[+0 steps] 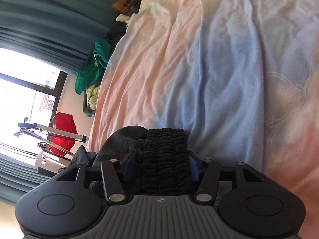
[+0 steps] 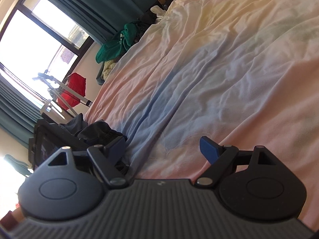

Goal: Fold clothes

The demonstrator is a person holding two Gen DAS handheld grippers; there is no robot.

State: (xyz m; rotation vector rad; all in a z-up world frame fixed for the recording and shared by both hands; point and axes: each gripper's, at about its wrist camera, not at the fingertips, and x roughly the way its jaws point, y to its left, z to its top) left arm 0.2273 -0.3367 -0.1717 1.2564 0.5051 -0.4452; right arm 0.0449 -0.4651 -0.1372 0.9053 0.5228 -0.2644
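Left wrist view: teal curtains (image 1: 39, 20) fill the upper left, bright window (image 1: 20, 91) at mid left, a red cloth (image 1: 63, 123) on a metal rack below it. Green garment (image 1: 93, 67) and a cream knitted piece (image 1: 92, 97) are piled at the bed's left edge, a brown paper bag (image 1: 124, 0) at top centre. The bed sheet (image 1: 219, 69), pastel pink, blue and yellow, wrinkled, covers centre and right. The left gripper (image 1: 161, 164) sits at bottom centre, jaws half spread with the ribbed waistband of a dark garment (image 1: 165, 155) between the blue pads (image 1: 194, 166); cannot tell whether the pads press the cloth or just flank it. The dark garment lies at the near edge of the bed, bunched toward lower left.

Right wrist view: same window, curtains, red cloth and green garment along the left side. The dark garment (image 2: 99, 132) shows at lower left, beside the left-hand finger. The right gripper (image 2: 162, 149) is spread wide at bottom centre, only bare sheet (image 2: 219, 59) between its fingers, holding nothing.
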